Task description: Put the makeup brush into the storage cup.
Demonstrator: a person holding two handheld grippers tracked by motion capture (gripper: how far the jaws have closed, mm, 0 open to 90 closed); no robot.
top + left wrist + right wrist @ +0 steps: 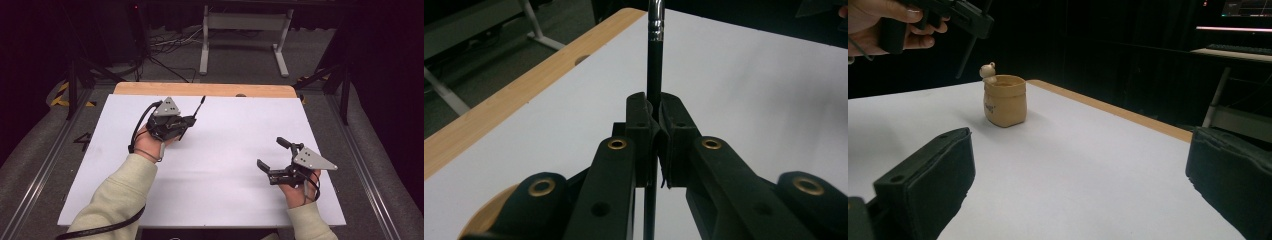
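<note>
My left gripper (190, 121) (657, 117) is shut on a thin black pencil (200, 106) (654, 60) with a metal band near its far end. It hovers over the far left part of the white tabletop (220, 160). In the right gripper view the left gripper (979, 26) hangs at the top left, and the pencil (967, 54) slants down from it just left of a small tan pot (1005, 101) with a little bear figure on its rim. My right gripper (272, 154) (1080, 200) rests low at the near right, jaws wide open and nothing between them, facing the pot.
A wooden strip (200, 89) (499, 100) with a round hole borders the table's far edge. Beyond it are a white desk frame (245, 30), cables on the grey floor and dark surroundings. Metal rails (45, 165) run along both sides of the table.
</note>
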